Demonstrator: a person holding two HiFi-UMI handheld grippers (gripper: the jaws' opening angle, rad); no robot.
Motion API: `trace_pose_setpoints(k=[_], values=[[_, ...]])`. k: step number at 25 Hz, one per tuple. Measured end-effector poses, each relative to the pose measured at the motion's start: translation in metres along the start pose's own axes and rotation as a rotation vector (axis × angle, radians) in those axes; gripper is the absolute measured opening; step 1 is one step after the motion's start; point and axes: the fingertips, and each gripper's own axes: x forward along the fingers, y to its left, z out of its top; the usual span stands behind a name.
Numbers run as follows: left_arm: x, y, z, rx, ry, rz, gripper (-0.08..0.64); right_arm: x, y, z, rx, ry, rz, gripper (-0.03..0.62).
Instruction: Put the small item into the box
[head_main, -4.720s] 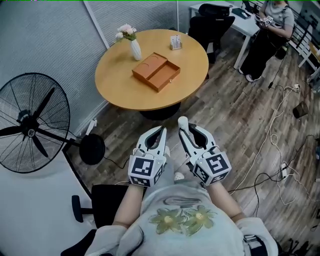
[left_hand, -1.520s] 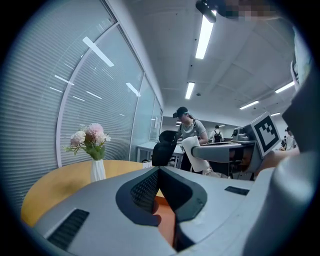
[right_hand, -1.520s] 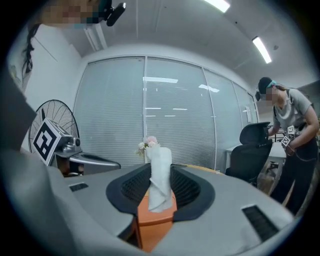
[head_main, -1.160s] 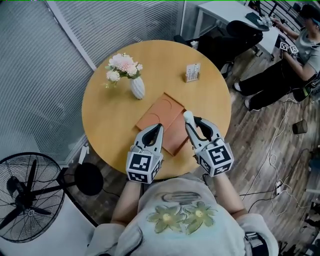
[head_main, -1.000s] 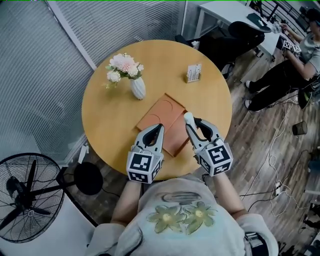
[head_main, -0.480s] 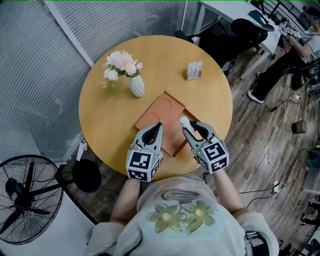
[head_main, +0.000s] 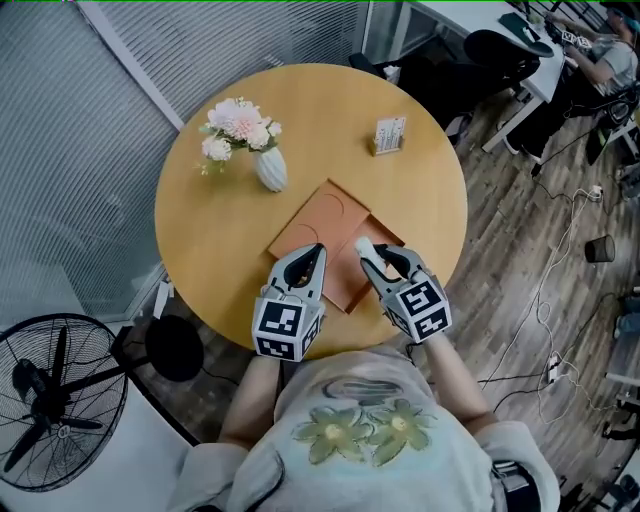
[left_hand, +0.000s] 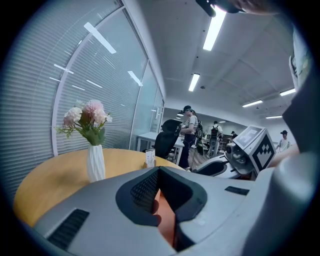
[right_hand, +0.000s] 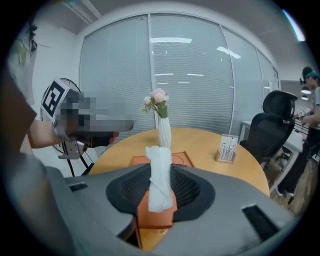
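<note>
Right gripper (head_main: 369, 256) lower, white item (right_hand: 159, 175) above box (head_main: 318, 216)

An orange box (head_main: 318, 222) lies mid-table (head_main: 225, 240), with a flower vase (head_main: 270, 170) at its eleven o'clock. At four o'clock, the right tongs (head_main: 374, 256) pinch a small white item (head_main: 364, 246) over it.

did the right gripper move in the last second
Yes. The right gripper, shut on the white item, shifted left in the head view, from the orange box's right edge to over it.

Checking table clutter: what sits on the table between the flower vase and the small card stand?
Nothing: in the head view, bare tabletop runs from the vase to the card stand.
</note>
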Motion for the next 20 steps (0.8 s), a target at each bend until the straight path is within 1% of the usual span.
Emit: trace_pose_setpoints(k=[6, 20], values=[[0.005, 0.001, -0.003, 0.001, 0.012, -0.006, 0.009, 0.009, -0.003, -0.013, 0.003, 0.045, 0.006, 0.131], [0.016, 0.003, -0.01, -0.004, 0.038, -0.027, 0.009, 0.028, -0.006, -0.034, -0.009, 0.108, 0.015, 0.132]])
